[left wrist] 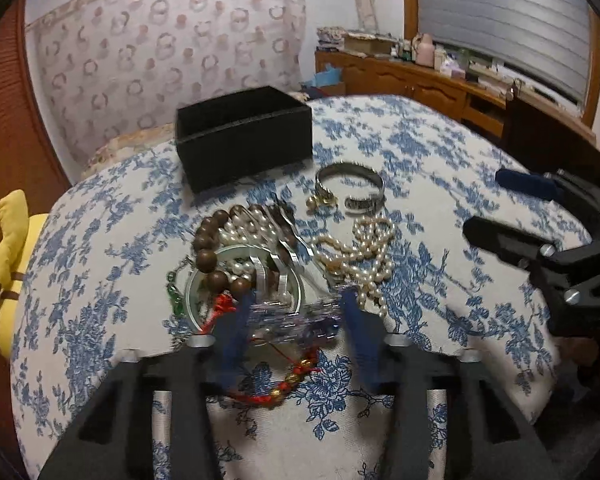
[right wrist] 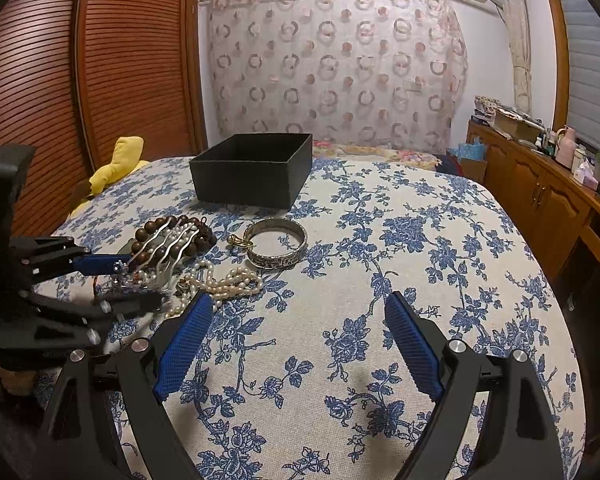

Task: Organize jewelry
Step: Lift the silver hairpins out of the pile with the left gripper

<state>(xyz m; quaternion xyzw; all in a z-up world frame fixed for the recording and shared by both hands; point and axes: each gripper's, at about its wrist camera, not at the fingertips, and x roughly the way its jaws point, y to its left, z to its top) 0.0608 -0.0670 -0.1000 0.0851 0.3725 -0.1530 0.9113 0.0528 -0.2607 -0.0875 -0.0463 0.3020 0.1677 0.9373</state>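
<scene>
A pile of jewelry lies on the blue-flowered cloth: brown wooden beads (left wrist: 206, 258) (right wrist: 148, 236), a wavy silver comb (left wrist: 278, 240) (right wrist: 168, 244), a pearl necklace (left wrist: 360, 256) (right wrist: 228, 282), a silver bangle (left wrist: 352, 188) (right wrist: 276, 242), a red cord bracelet (left wrist: 284, 384). An open black box (left wrist: 244, 136) (right wrist: 252, 168) stands behind them. My left gripper (left wrist: 292, 320) (right wrist: 120, 280) has its jaws closing around a sparkly clear piece (left wrist: 288, 314) at the pile's near edge; the view is blurred. My right gripper (right wrist: 300, 316) is open and empty, right of the pile.
A yellow plush toy (left wrist: 14, 264) (right wrist: 116, 164) sits off the left edge of the table. A wooden cabinet (right wrist: 540, 196) with clutter runs along the right wall. A louvred wooden door (right wrist: 100, 72) stands at left.
</scene>
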